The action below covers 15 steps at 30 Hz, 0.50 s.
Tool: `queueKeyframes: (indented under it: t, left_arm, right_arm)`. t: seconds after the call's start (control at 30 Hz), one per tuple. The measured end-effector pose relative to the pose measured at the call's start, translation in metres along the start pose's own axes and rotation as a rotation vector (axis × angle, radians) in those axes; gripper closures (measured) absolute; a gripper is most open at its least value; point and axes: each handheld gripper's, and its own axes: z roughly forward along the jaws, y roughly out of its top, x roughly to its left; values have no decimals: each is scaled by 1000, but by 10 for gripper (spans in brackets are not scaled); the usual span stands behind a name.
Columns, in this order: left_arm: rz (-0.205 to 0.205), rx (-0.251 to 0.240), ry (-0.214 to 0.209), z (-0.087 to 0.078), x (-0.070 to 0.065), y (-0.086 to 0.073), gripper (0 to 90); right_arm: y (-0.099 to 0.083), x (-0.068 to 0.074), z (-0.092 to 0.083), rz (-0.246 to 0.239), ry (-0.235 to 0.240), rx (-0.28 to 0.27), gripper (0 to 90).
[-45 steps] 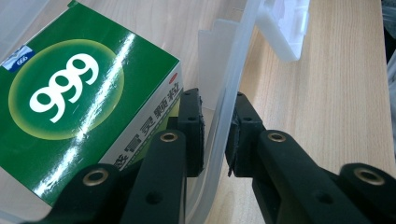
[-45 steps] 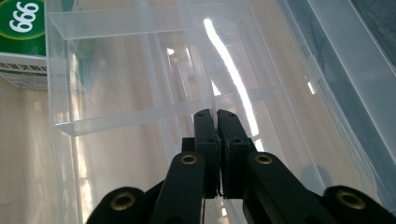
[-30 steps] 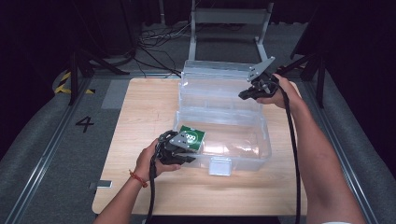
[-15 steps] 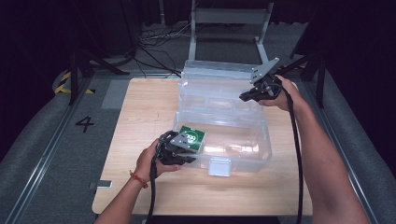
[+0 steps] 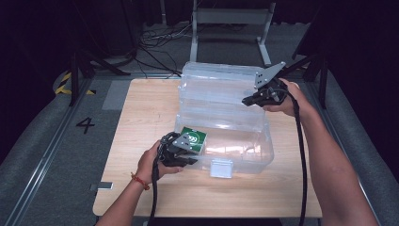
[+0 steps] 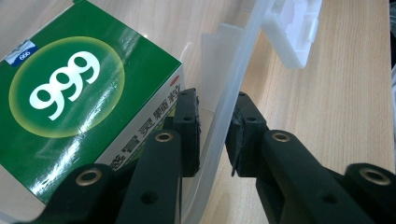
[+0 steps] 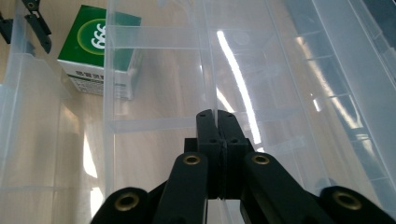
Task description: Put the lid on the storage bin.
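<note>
The right gripper (image 7: 215,122) has its fingers (image 7: 205,126) clenched on a thin clear divider of the tray insert (image 7: 154,79), which it holds inside the open plastic box (image 5: 263,141). The left gripper (image 6: 217,133) straddles the box's near wall (image 6: 229,93), one finger inside, one outside; a small gap shows on each side, so the fingers look released rather than gripping.

The green carton (image 6: 70,88) marked 999 lies in the box's left near corner, just beside the inner left finger.

If the insert is being lifted or seated, I'd say it should be kept level while the left gripper braces the wall so the box stays put on the bench (image 5: 141,103).

The clear plastic makes edges hard to follow: whether the insert touches the box, I can't tell.
</note>
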Motion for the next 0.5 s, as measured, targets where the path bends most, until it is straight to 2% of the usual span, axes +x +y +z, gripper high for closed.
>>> queueKeyframes:
  t: [0.5]
  left_arm:
    - [-2, 5, 5, 0, -1, 1, 755]
  right_arm:
    - [0, 19, -7, -22, -16, -18, 899]
